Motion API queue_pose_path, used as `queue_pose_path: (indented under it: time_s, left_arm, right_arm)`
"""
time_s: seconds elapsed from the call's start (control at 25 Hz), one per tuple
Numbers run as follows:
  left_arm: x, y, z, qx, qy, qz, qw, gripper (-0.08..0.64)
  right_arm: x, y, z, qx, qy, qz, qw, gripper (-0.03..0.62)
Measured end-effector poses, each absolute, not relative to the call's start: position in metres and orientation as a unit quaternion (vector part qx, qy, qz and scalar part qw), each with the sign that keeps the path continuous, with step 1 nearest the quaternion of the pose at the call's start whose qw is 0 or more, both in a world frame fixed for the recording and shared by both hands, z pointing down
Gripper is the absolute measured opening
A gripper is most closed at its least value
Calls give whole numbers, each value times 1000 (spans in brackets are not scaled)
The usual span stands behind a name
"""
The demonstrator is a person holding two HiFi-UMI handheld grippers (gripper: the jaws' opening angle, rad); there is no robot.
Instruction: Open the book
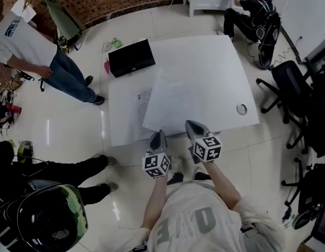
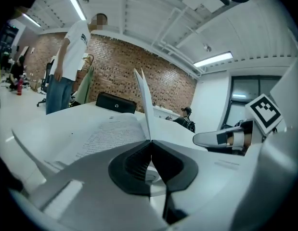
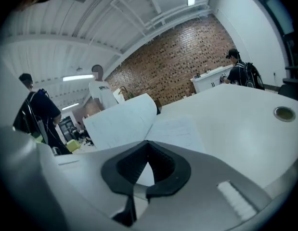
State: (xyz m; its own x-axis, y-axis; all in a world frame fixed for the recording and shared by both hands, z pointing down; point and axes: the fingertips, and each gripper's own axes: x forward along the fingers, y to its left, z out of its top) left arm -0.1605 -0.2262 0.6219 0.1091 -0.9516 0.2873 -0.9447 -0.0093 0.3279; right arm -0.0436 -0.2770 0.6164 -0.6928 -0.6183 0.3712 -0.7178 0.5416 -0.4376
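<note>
The book lies open at the near edge of the white table. A large white page is lifted over it. My left gripper is at the book's near edge, shut on that page, which stands upright from the jaws beside the printed left page. My right gripper is shut just to the right, at the page's near edge. Its jaws meet in front of a flat printed page and a curled page. I cannot see paper between them.
A black box sits at the table's far left corner, a small metal ring near its right edge. One person stands at the left, another works at the back counter. Office chairs stand to the right.
</note>
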Motion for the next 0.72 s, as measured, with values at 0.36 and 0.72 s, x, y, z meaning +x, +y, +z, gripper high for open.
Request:
queue_pose_path:
  time_s: [0.36, 0.72]
  left_arm:
    - [-174, -216, 631, 685, -692, -17, 226, 43]
    - [-189, -204, 641, 664, -711, 6, 231, 66]
  right_arm:
    - [-40, -272, 654, 407, -857, 264, 175, 3]
    - [-46, -263, 666, 404, -851, 272, 198, 3]
